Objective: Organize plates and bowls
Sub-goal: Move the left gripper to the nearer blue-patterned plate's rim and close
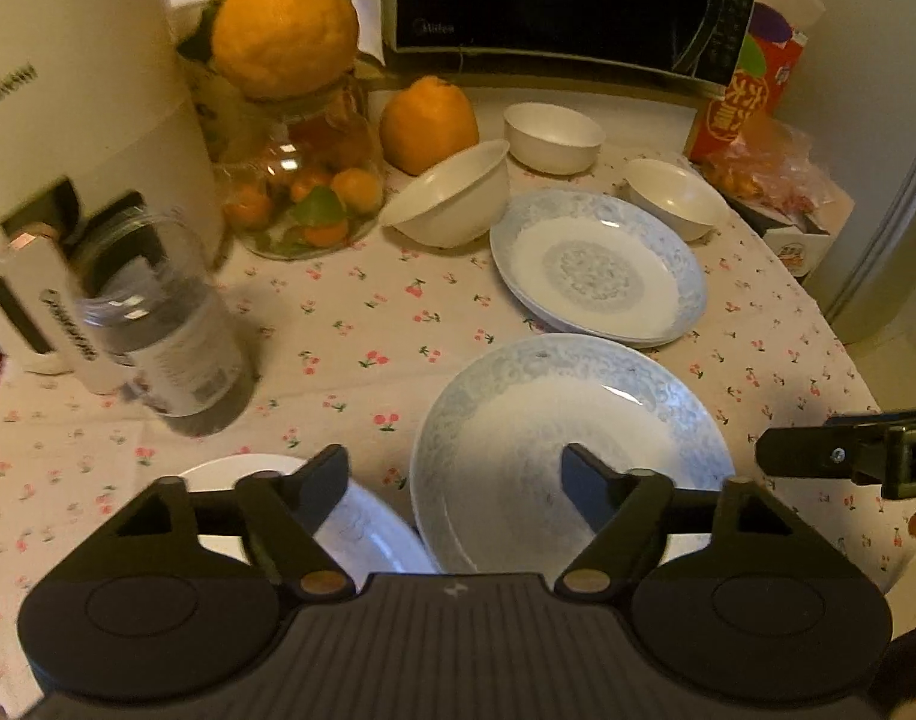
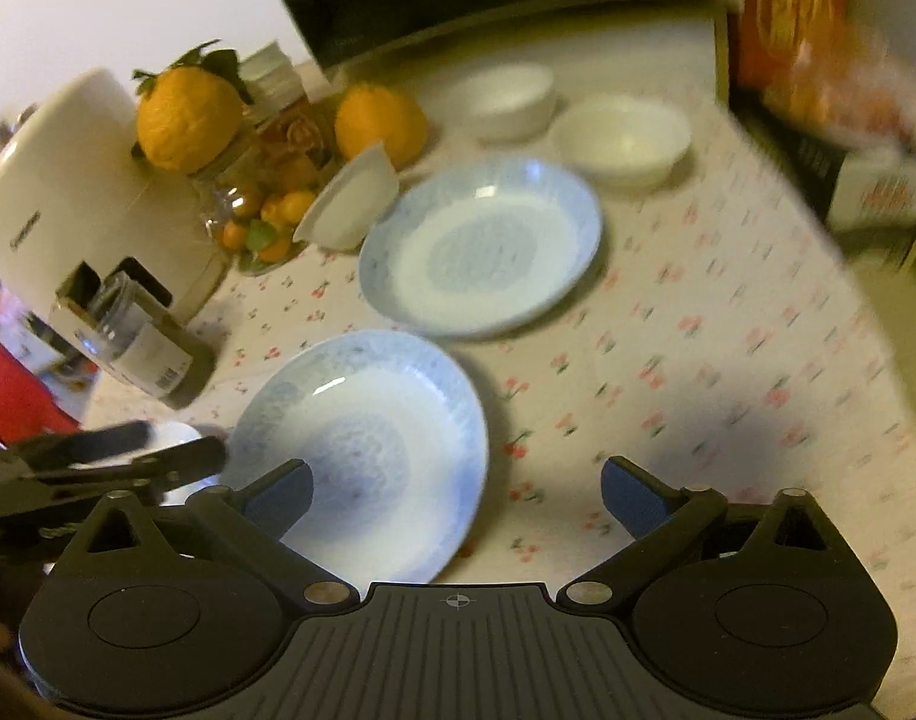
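The near plate (image 1: 571,450) sits low in the middle of the left wrist picture, and the far plate (image 1: 598,267) lies above it, near three white bowls (image 1: 553,135). One bowl (image 1: 452,195) leans on its side. These dishes look hard, smooth and easy to break, so I think the thin rim is the best place to pinch. The left gripper (image 1: 455,480) is wide open and holds nothing, above the near plate. The right gripper (image 2: 458,489) is wide open too, empty, by that plate's right edge.
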Action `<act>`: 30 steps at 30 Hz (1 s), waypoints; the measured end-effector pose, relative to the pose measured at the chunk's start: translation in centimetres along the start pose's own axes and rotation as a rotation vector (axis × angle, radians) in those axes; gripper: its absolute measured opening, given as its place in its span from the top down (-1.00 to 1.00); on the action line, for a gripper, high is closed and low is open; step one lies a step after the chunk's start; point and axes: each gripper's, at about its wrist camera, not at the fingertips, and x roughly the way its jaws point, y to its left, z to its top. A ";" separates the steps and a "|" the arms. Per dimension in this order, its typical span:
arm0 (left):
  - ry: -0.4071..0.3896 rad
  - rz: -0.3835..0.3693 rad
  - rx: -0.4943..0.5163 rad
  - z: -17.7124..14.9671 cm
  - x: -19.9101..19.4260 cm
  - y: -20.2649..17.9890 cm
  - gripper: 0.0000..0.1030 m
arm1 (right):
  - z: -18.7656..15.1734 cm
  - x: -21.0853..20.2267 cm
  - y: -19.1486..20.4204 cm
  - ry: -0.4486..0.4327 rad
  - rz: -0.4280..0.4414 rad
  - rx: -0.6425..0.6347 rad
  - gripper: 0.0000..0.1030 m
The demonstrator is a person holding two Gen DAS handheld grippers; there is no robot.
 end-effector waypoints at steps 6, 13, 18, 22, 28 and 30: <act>0.046 -0.013 -0.004 0.3 2.9 0.5 0.16 | -0.5 3.8 -2.3 0.114 0.092 0.142 0.10; 0.110 0.023 -0.024 0.7 4.6 0.8 0.64 | -0.9 5.8 -2.5 0.149 0.074 0.136 0.81; 0.117 0.046 -0.009 0.7 4.7 0.8 0.74 | -0.5 6.0 -2.9 0.137 0.061 0.131 0.86; 0.131 0.034 0.016 0.4 4.5 0.1 0.77 | -0.1 5.7 -3.1 0.123 0.035 0.121 0.87; 0.163 -0.005 0.059 -0.4 4.0 -1.4 0.78 | 0.8 5.0 -4.3 0.104 -0.010 0.125 0.87; 0.170 -0.017 0.065 -0.6 3.9 -1.8 0.78 | 1.1 4.9 -4.9 0.101 -0.014 0.132 0.85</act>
